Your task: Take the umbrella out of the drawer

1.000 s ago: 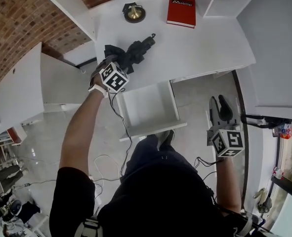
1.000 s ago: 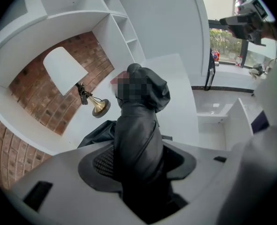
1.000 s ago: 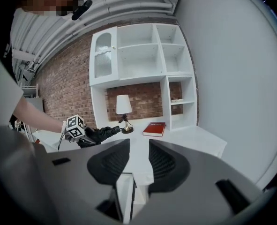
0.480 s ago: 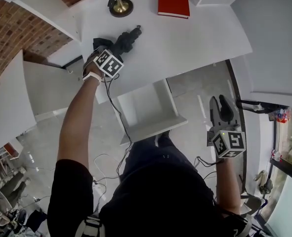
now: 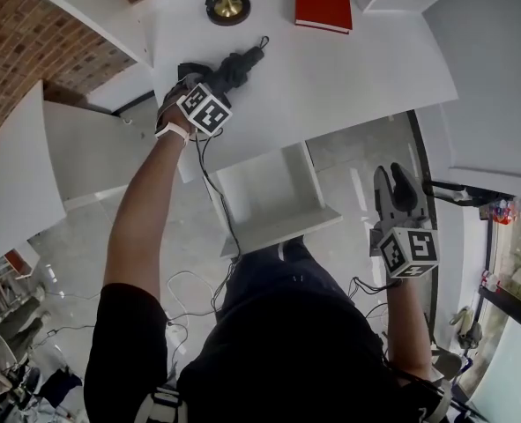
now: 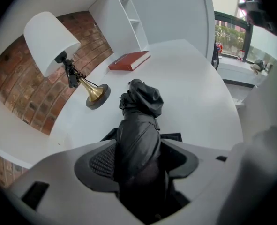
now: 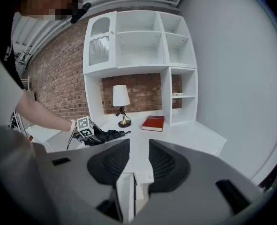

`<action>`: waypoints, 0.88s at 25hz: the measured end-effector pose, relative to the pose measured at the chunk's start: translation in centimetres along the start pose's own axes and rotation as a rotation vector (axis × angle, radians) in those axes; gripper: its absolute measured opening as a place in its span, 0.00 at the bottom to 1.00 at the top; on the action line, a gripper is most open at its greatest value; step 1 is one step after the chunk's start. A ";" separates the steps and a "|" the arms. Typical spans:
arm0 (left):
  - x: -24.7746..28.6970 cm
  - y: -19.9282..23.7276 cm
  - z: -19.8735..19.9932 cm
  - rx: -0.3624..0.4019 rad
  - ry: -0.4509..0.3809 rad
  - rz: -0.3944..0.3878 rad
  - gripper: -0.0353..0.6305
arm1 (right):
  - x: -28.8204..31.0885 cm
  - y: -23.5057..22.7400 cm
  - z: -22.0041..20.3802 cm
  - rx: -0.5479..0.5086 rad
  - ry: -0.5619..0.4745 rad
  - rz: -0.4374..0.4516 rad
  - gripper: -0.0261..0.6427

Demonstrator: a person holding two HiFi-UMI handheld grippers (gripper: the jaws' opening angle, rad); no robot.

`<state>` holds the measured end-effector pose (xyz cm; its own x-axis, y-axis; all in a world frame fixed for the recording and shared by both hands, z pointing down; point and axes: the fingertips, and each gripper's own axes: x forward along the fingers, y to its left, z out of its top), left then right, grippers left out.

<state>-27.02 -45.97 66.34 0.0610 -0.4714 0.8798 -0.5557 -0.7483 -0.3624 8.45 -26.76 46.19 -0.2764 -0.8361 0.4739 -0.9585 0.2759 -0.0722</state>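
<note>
The umbrella lies on the desk, upper left, its long axis running up-right out of the left gripper — fingers opening around it. The right gripper, released and empty, is well apart.

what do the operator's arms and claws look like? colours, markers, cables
The left claw and right claw are light-grey shells with black ribbed pads. Each carries a white cube of black square markers. A black cable trails from the left one, another from the right. Black short sleeves, white band on the left wrist. Left jaws are opening, umbrella between them.
</note>
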 end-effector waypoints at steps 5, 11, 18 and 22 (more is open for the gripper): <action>-2.4 0.7 0.3 -0.022 -0.069 0.055 0.47 | 0.3 1.1 1.3 -0.025 -0.026 0.021 0.22; -6.9 1.6 1.3 -0.097 -0.189 0.115 0.43 | 0.2 1.6 4.4 -0.071 -0.086 0.018 0.22; -15.1 4.0 3.9 -0.258 -0.418 0.212 0.27 | -0.4 -0.2 9.8 -0.063 -0.200 -0.022 0.21; -20.4 4.4 5.3 -0.284 -0.530 0.269 0.21 | -1.5 -0.5 13.0 -0.031 -0.287 -0.026 0.20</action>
<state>-26.25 -42.09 45.15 0.2493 -0.8452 0.4727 -0.8013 -0.4542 -0.3895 8.46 -31.83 34.08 -0.2643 -0.9418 0.2076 -0.9642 0.2631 -0.0341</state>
